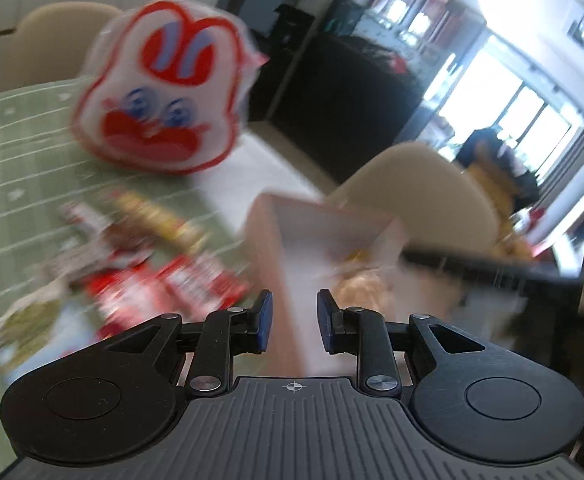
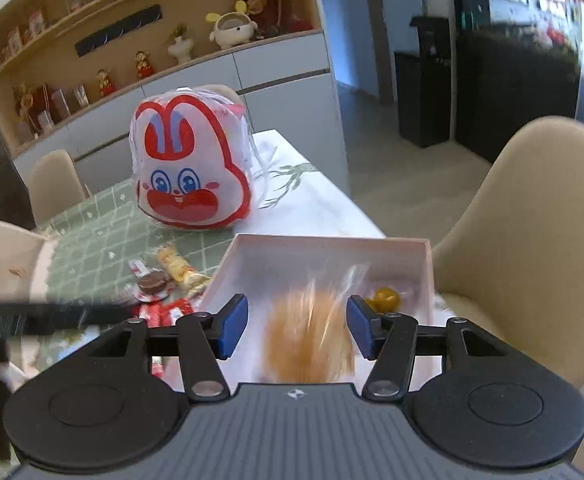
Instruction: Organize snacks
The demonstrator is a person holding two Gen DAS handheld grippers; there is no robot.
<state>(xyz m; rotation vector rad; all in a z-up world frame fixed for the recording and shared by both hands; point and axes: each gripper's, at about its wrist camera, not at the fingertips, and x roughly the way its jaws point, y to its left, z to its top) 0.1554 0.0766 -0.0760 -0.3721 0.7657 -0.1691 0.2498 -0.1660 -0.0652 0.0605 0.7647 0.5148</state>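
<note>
1. The shallow pale pink cardboard box [image 2: 428,264] sits at the near edge of the table, beside a beige upholstered chair [image 2: 532,232]. Inside it lie a blurred golden-orange snack in a clear wrapper [image 2: 312,332] and a small round amber sweet [image 2: 386,299] toward the right wall.
2. My right tongs [image 2: 298,327] hang over the box with the blue pads apart; the wrapped orange snack shows between them, but I cannot see the pads pressing on it.
3. My left tongs [image 1: 294,322] stand partly open with nothing between the blue pads, over the left wall of the same pink box [image 1: 268,240].
4. Left of the box, loose snacks lie scattered on the cloth: red-and-white wrapped packets [image 2: 164,314], a round chocolate-brown biscuit pack [image 2: 154,282] and a yellow wrapped bar [image 2: 178,268]. The left view is too blurred to tell more of them.
5. Further back stands a white plastic bag printed with a red-outlined rabbit face with blue eyes [image 2: 190,168], upright on the table.
6. The table [image 2: 324,208] is white marble-like at its right part, covered on the left by a green checked tablecloth [image 2: 92,236].
7. Around it: another beige chair [image 2: 54,184] at the far side, a wooden wall shelf with figurines [image 2: 140,36] above grey cabinets, dark furniture [image 2: 508,92] and bright windows [image 1: 512,112] to the right.
</note>
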